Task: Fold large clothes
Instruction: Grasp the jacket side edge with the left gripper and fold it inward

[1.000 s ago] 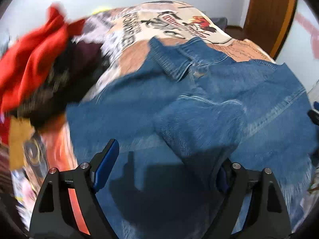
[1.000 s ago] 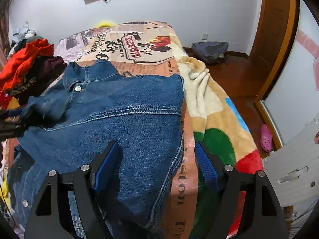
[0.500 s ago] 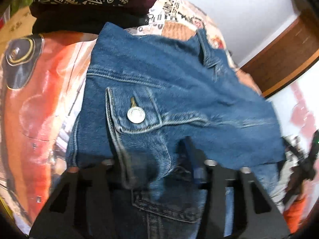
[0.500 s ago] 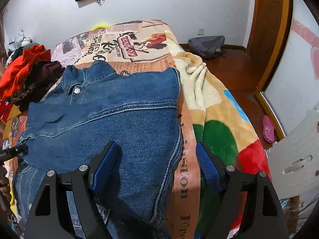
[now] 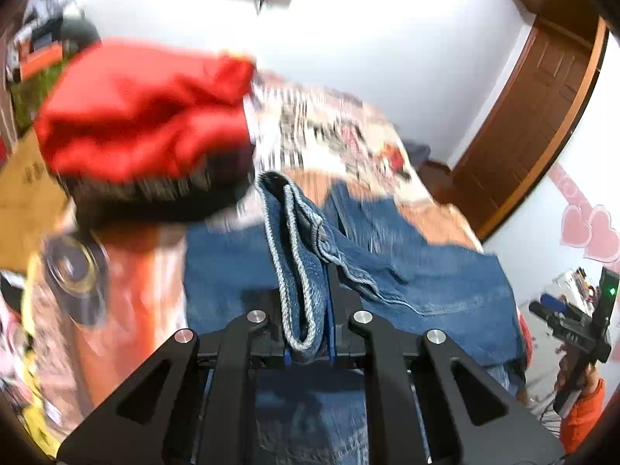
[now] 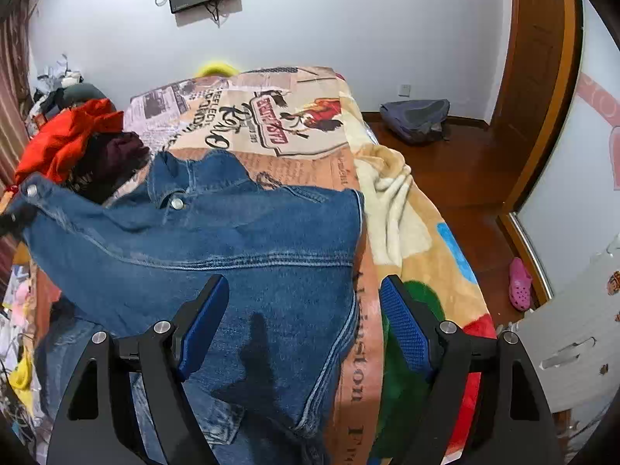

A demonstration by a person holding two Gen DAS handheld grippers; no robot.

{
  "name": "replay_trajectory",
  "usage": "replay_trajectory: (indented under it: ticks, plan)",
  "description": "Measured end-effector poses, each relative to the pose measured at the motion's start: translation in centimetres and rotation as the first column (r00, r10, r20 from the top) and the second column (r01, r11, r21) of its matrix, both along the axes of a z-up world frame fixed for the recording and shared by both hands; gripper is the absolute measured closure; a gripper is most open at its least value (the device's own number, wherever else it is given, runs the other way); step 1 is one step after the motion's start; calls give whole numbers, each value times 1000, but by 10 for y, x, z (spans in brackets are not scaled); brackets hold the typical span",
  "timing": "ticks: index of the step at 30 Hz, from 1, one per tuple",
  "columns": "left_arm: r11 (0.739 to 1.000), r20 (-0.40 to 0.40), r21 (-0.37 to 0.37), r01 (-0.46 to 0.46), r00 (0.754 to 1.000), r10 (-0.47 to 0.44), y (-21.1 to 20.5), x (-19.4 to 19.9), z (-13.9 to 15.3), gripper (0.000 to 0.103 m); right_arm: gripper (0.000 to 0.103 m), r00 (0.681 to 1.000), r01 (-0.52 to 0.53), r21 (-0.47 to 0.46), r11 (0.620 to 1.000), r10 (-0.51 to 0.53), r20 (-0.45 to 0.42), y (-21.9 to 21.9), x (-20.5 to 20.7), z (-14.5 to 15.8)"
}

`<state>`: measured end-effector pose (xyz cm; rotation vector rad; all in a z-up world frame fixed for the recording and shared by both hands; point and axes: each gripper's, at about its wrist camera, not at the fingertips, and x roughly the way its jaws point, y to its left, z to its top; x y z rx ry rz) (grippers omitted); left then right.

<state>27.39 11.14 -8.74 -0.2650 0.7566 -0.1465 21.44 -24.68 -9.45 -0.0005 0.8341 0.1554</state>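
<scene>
A blue denim jacket (image 6: 217, 240) lies on the bed, collar toward the far wall. My left gripper (image 5: 308, 310) is shut on a bunched edge of the jacket (image 5: 298, 255) and holds it lifted above the rest of the denim (image 5: 445, 286). In the right wrist view that lifted corner (image 6: 35, 197) rises at the left edge. My right gripper (image 6: 304, 325) is open and empty, hovering over the jacket's near right part, by its right edge.
A pile of red and dark clothes (image 6: 73, 143) sits at the bed's far left, also in the left wrist view (image 5: 143, 124). A printed blanket (image 6: 286, 124) covers the bed. A grey bag (image 6: 416, 118) and a pink shoe (image 6: 519, 283) lie on the wooden floor at right.
My left gripper closed on the jacket's left edge and lifted it up from the bed. My right gripper stayed open over the jacket, almost still.
</scene>
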Motion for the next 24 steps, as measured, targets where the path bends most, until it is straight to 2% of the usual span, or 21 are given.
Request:
replay_trajectory:
  ticks: [2, 4, 6, 8, 10, 11, 13, 16, 17, 20, 24]
  plan:
    - [998, 34, 52, -32, 999, 30, 6, 1, 8, 91, 25, 1000, 6, 10, 1000, -6, -14, 1, 2, -4]
    - [998, 15, 48, -45, 999, 45, 15, 4, -1, 91, 25, 999, 6, 12, 1000, -6, -34, 4, 4, -11]
    - [998, -54, 49, -36, 998, 39, 21, 9, -23, 91, 25, 998, 0, 9, 1000, 1, -68, 7, 5, -22]
    - [993, -141, 112, -26, 989, 42, 20, 14, -54, 88, 25, 993, -8, -6, 1000, 7, -120, 11, 7, -39]
    - [984, -232, 175, -14, 971, 55, 20, 17, -90, 82, 24, 993, -6, 28, 1000, 9, -116, 11, 5, -46]
    - [980, -264, 200, -14, 962, 68, 21, 18, -105, 80, 18, 993, 3, 43, 999, 2, -115, 9, 4, -47]
    - [972, -317, 234, -8, 945, 85, 23, 16, -131, 67, 17, 990, 7, 77, 997, 4, -139, 7, 5, -49]
    - [959, -261, 277, -50, 957, 125, 29, 6, -137, 41, 17, 985, 1, 119, 993, 20, -172, 3, 9, -50]
    - [957, -263, 287, -48, 956, 127, 30, 6, -135, 40, 17, 984, -1, 128, 992, 24, -177, 1, 10, -49]
    - [972, -294, 234, -22, 951, 93, 39, 9, -133, 40, 17, 985, -3, 133, 991, 26, -172, -1, 13, -45]
    - [996, -347, 94, -1, 937, 34, 58, 12, -137, 40, 17, 988, -7, 212, 977, 39, -147, -11, 19, -39]
